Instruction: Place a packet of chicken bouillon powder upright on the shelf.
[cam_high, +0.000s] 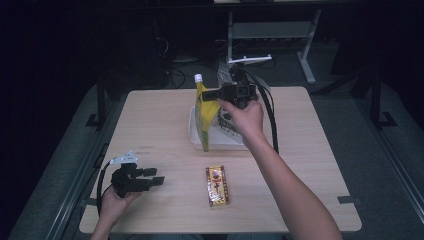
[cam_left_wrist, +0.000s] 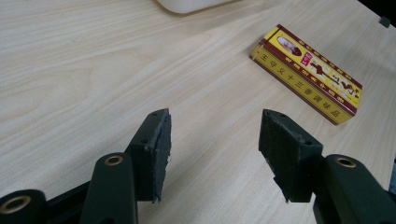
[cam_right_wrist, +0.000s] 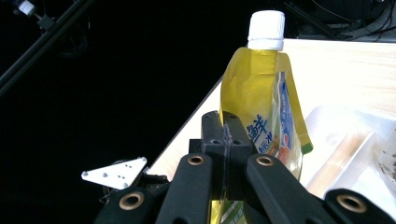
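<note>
A yellow liquid pouch (cam_high: 204, 120) with a white cap stands upright, its base in a white tray (cam_high: 192, 131). My right gripper (cam_high: 207, 96) is shut on the pouch's upper part, coming in from the right. In the right gripper view the jaws (cam_right_wrist: 226, 135) are pressed together on the pouch (cam_right_wrist: 254, 88). A yellow and red box (cam_high: 217, 186) lies flat on the table near the front. My left gripper (cam_high: 159, 176) rests low at the front left, open and pointing right toward the box. In the left gripper view its jaws (cam_left_wrist: 215, 135) are apart with nothing between them, and the box (cam_left_wrist: 308, 74) lies beyond.
The tray (cam_right_wrist: 345, 126) holds more packaged items to the right of the pouch. A corner of the tray (cam_left_wrist: 187, 4) shows at the top of the left gripper view. The wooden table (cam_high: 150, 125) has dark floor, cables and a desk frame behind it.
</note>
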